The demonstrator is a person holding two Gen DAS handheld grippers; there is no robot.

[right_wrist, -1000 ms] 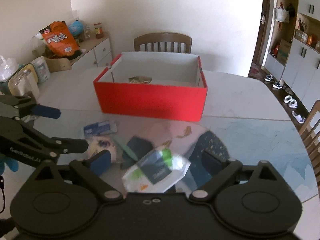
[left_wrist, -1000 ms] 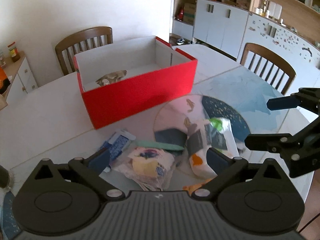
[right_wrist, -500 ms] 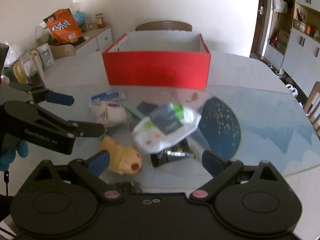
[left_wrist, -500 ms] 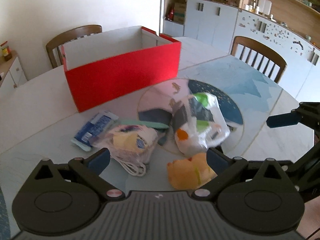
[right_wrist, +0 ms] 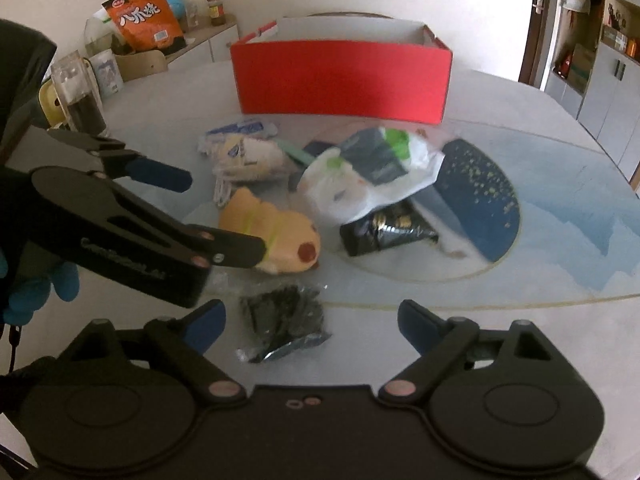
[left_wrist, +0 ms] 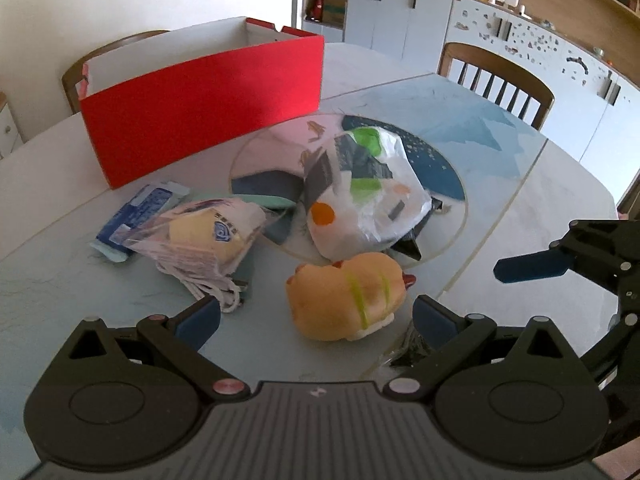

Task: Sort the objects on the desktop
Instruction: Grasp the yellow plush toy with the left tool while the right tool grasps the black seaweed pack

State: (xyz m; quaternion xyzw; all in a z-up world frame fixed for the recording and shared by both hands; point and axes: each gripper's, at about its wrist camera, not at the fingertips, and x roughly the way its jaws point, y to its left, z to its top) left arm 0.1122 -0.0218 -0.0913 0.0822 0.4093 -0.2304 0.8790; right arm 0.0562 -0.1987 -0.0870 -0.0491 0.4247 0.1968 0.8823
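Descent over the clutter: both hand-held grippers, left and right, now lower, jaws apart and empty (right just narrowed slightly). Squishy toy mid-worktop, short of red box; sorting unstarted.

The setting was a home dining room: a round pale table topped with glass stood ringed by slat-backed wooden dining chairs, with white cupboard doors under open wooden shelves of jars along one wall. A low white sideboard past the table's far edge carried an orange snack bag and condiment jars.
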